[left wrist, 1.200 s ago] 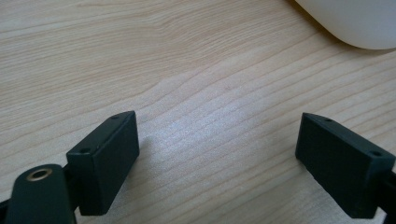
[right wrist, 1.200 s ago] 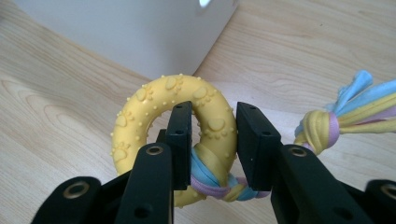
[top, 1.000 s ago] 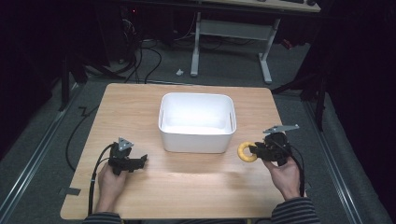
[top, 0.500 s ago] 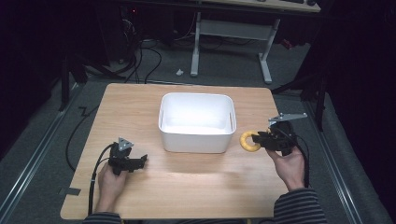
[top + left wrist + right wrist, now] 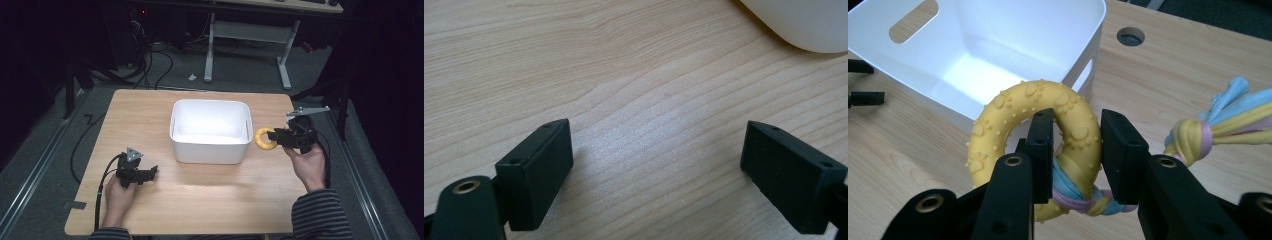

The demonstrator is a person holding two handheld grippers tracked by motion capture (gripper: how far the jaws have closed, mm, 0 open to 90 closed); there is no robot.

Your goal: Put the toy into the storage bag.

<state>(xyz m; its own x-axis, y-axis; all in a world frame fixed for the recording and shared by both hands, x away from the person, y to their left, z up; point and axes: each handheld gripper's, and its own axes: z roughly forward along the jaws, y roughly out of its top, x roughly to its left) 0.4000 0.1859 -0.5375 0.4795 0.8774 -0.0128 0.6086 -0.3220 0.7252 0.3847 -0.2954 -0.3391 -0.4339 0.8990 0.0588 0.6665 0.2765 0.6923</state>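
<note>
The table [image 5: 210, 210] is pale wood with fine, wavy grain and a soft satin sheen. At its centre, the white bin [image 5: 210, 150] looks like smooth moulded plastic, faintly glossy inside. The yellow ring toy [image 5: 1013, 107] appears rubbery and matt, studded with small bumps and raised paw prints. Knotted through it at 5 o'clock is a braided cloth rope [image 5: 1220, 122] of soft yellow, blue and pink strands. The right gripper [image 5: 1077, 145] and the left gripper [image 5: 659, 170] have matt black plastic jaws with a finely ribbed finish.
</note>
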